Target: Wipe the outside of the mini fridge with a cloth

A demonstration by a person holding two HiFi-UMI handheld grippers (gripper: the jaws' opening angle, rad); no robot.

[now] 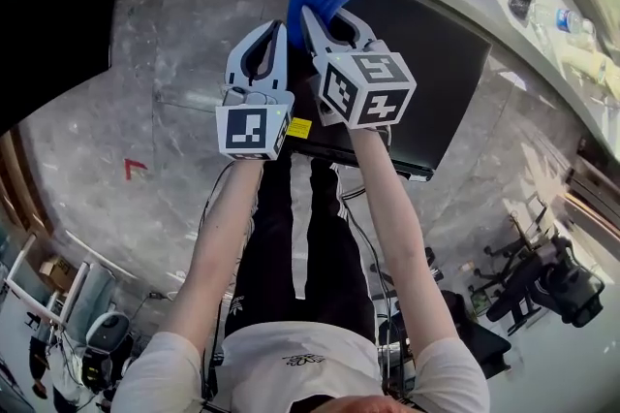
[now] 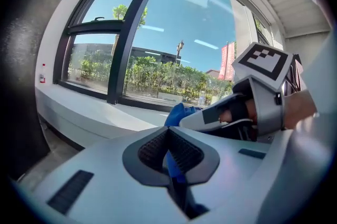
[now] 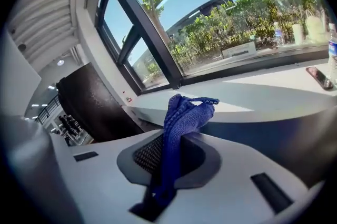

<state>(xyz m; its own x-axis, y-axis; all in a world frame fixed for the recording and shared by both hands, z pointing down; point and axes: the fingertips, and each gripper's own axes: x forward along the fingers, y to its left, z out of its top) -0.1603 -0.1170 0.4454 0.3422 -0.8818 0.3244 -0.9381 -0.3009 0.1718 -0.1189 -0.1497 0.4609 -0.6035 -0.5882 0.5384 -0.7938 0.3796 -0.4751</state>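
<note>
Right gripper view: the right gripper [image 3: 168, 152] is seen clamped on the blue cloth [image 3: 181, 112], and the left gripper [image 2: 169, 153] is apparently closed on a sliver of it. The mini fridge [image 1: 436, 72] is found below both, nearer the right.

My left gripper [image 2: 169, 138]: jaws together, thin blue strip in slit. Blue cloth [image 2: 178, 112] bunched just beyond tips, at right gripper [image 2: 190, 120] nose. Far: white sill [image 2: 79, 112], dark-framed window [image 2: 122, 44], hedge [image 2: 158, 78].
</note>
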